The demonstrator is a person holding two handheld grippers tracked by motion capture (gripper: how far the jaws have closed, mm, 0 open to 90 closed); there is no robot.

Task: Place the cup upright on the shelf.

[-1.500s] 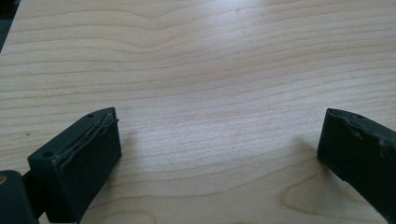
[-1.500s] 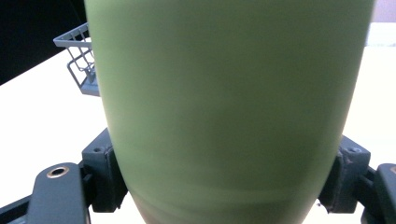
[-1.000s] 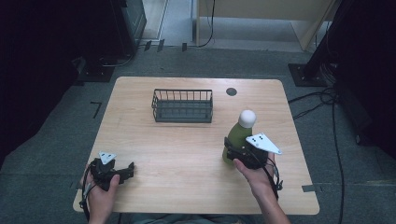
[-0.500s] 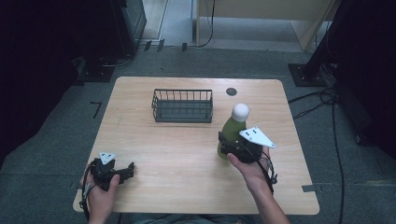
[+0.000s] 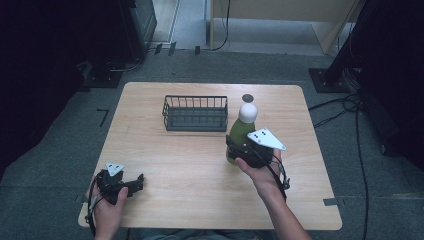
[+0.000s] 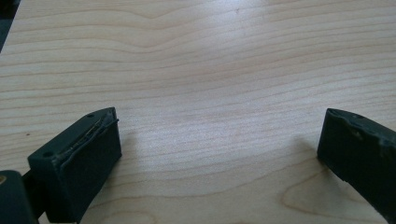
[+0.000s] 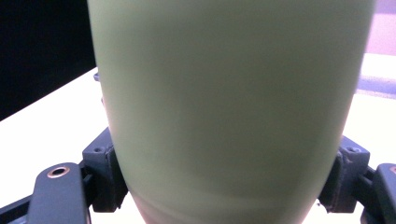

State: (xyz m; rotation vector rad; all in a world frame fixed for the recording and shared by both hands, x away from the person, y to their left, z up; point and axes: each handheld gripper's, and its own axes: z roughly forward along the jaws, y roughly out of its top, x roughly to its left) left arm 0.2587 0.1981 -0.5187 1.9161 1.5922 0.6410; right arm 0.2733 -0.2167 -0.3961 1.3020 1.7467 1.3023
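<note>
The right gripper (image 5: 239, 149) clamps the lower body of a green bottle (image 5: 239, 132) with a white cap (image 5: 247, 112), both jaws pressed against its sides in the right gripper view. The bottle stands upright on the wooden table (image 5: 190, 160), near the right end of a dark wire basket (image 5: 195, 113). The left gripper (image 5: 134, 184) rests at the table's near left corner, jaws spread wide over bare wood, holding nothing.

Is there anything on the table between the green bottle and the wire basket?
Nothing visible. The right gripper is shut on the bottle, which stands just right of the basket, with bare table between them.
</note>
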